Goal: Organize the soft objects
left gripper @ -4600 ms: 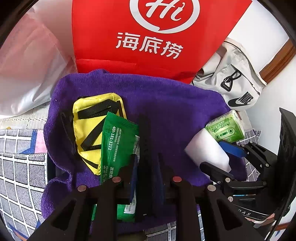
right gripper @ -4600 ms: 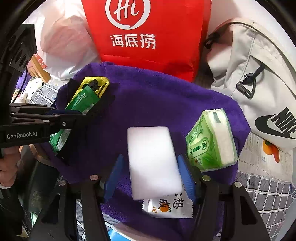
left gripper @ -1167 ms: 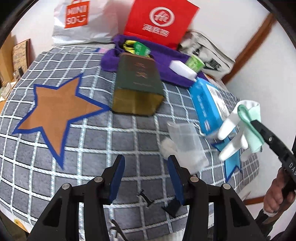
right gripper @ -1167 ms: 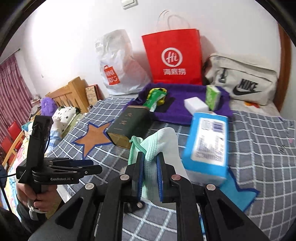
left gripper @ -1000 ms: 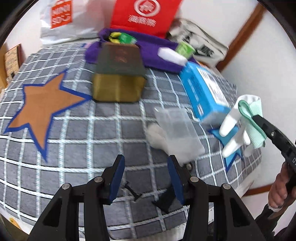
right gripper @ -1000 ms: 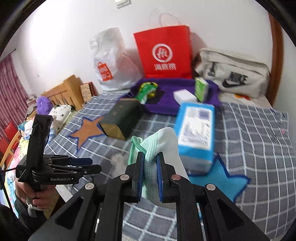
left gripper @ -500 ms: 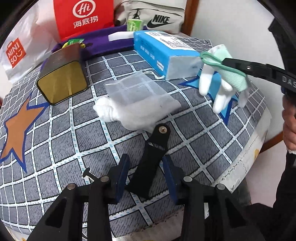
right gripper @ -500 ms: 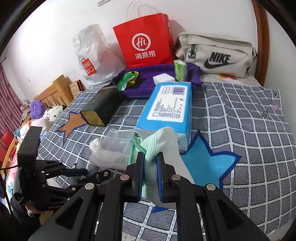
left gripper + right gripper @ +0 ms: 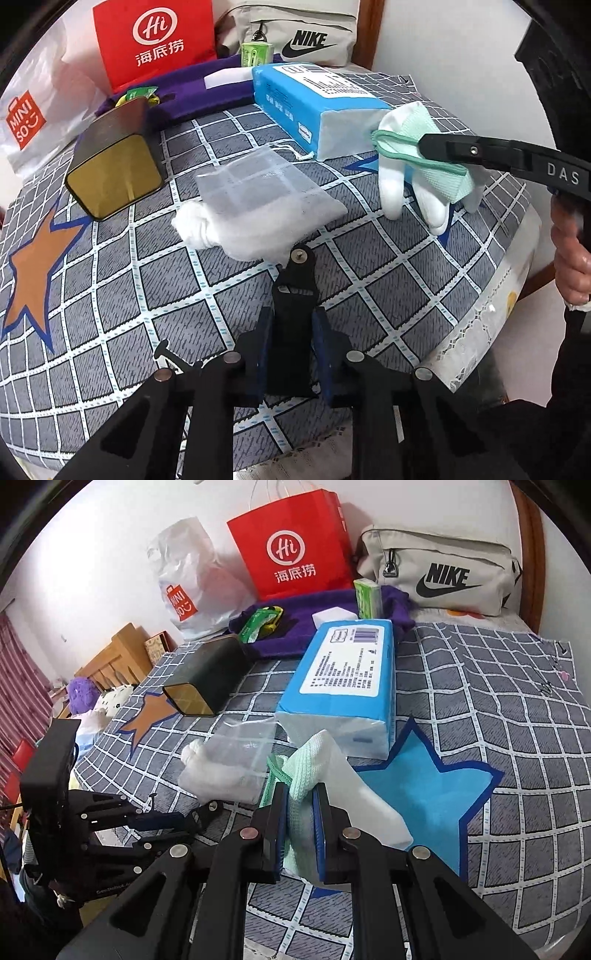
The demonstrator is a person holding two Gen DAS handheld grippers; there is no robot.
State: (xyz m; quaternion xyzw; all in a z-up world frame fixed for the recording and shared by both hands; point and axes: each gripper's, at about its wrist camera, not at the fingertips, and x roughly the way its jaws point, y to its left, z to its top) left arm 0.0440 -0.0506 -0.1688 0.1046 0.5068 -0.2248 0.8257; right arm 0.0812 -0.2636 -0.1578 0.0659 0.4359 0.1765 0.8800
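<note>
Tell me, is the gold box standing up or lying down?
Lying down. The gold box rests on its long side on the checked bedspread, its square gold end facing the camera.

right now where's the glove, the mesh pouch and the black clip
glove (image 9: 391, 184): left wrist view, on a white finger hanging below the right gripper.
mesh pouch (image 9: 258, 195): left wrist view, on its translucent middle.
black clip (image 9: 295, 295): left wrist view, on its body ahead of the left gripper's fingers.
</note>
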